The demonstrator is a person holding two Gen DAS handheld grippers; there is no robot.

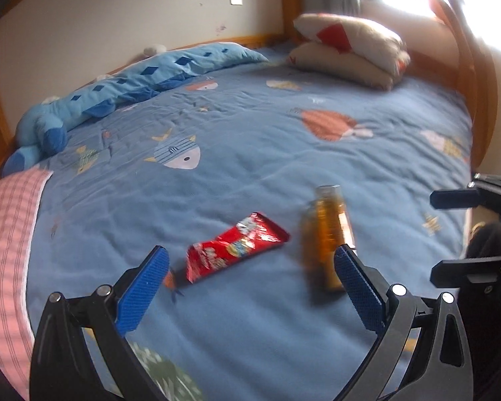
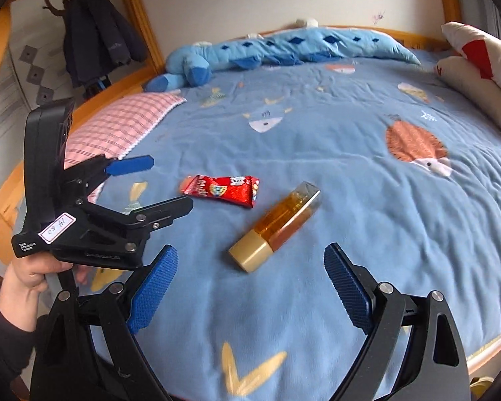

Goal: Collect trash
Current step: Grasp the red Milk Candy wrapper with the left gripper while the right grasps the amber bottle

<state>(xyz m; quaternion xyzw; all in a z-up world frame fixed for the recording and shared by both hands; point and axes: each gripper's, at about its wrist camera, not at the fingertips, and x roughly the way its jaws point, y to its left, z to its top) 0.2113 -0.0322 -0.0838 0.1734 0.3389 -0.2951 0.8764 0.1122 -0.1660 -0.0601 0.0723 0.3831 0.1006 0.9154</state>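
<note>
On my far left, in the right wrist view, a hand [image 2: 20, 277] grips the left tool [image 2: 170, 182], which hangs above the bed [image 2: 350, 133] near a pink checked pillow [image 2: 117, 127]; its 2 blue-padded fingers are spread wide with nothing between them. Along the wall behind lies a long blue plush toy [image 2: 284, 46]. Moving right, I see the 2 pieces of trash lying on the blue fish-print cover, close together but not touching: a crumpled red snack wrapper [image 2: 222, 190], then an amber bottle [image 2: 277, 225] on its side, its pale cap end pointing toward my right tool [image 2: 250, 262]. That tool is also gaping open and empty, its fingers hovering short of the bottle without contact. In the left wrist view the same wrapper [image 1: 233, 247] sits ahead, between the left tool's fingers but beyond their tips, and the bottle [image 1: 327, 234] lies just past the right-hand finger, blurred. Further right the black fingers of the right tool [image 1: 432, 234] enter from the edge. At the far right corner of the bed, 2 cream cushions [image 1: 347, 50] with red patches are stacked.
</note>
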